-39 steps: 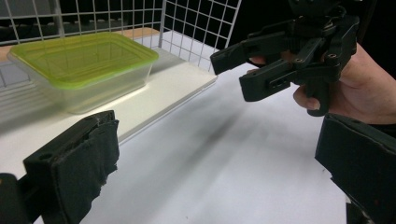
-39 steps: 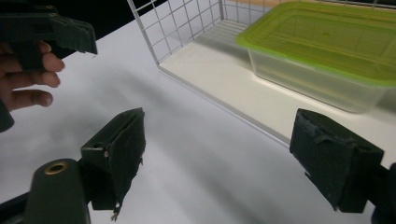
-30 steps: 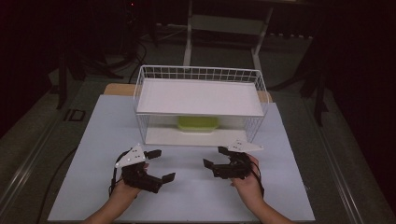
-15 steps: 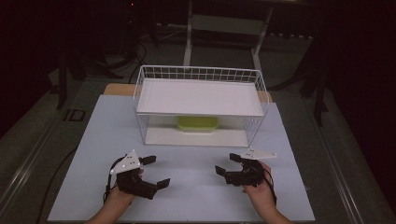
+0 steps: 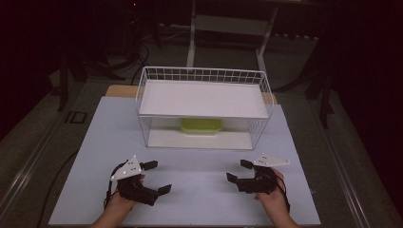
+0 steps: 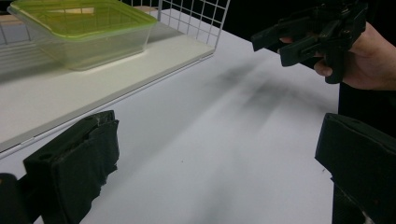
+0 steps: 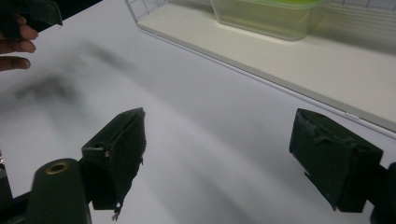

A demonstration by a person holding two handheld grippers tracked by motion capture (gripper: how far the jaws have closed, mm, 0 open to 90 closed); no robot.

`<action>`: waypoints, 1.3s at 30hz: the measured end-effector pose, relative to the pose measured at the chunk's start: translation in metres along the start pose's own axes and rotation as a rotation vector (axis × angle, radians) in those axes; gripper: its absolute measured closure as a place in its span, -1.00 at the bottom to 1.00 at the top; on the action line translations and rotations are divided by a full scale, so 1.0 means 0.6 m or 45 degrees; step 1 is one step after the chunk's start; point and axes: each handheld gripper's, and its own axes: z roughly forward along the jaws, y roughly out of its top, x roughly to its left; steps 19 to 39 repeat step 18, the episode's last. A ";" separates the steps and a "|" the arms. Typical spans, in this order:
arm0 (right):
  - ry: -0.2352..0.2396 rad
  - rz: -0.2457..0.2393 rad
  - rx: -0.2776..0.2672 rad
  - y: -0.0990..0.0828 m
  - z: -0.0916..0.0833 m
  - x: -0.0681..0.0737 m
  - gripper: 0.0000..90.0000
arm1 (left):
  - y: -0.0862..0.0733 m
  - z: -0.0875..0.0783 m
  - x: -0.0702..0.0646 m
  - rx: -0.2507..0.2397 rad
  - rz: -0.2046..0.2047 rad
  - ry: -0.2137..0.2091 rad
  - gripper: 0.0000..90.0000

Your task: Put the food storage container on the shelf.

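I see a pale table (image 5: pixel 190 190) in a dark room, grey floor around it. A white wire rack (image 5: pixel 204 107) stands toward the far edge, its upper shelf bare; a green-lidded container (image 5: pixel 201 126) sits on the lower shelf, back from the front lip. My left hand-held gripper (image 5: pixel 157 176) and right hand-held gripper (image 5: pixel 237 171) hover near the front edge, well apart, jaws spread, holding nothing, bare tabletop between them and the rack. The left gripper view shows the container's clear walls; from above they are hidden.
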 end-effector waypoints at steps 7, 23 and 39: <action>0.036 -0.020 0.010 -0.010 0.005 -0.006 -0.59 | -0.005 0.007 -0.002 0.010 0.035 -0.019 -1.00; 0.051 -0.012 -0.001 -0.010 0.003 -0.012 -0.59 | -0.007 0.009 0.000 0.008 0.019 -0.014 -1.00; 0.051 -0.012 -0.001 -0.010 0.003 -0.012 -0.59 | -0.007 0.009 0.000 0.008 0.019 -0.014 -1.00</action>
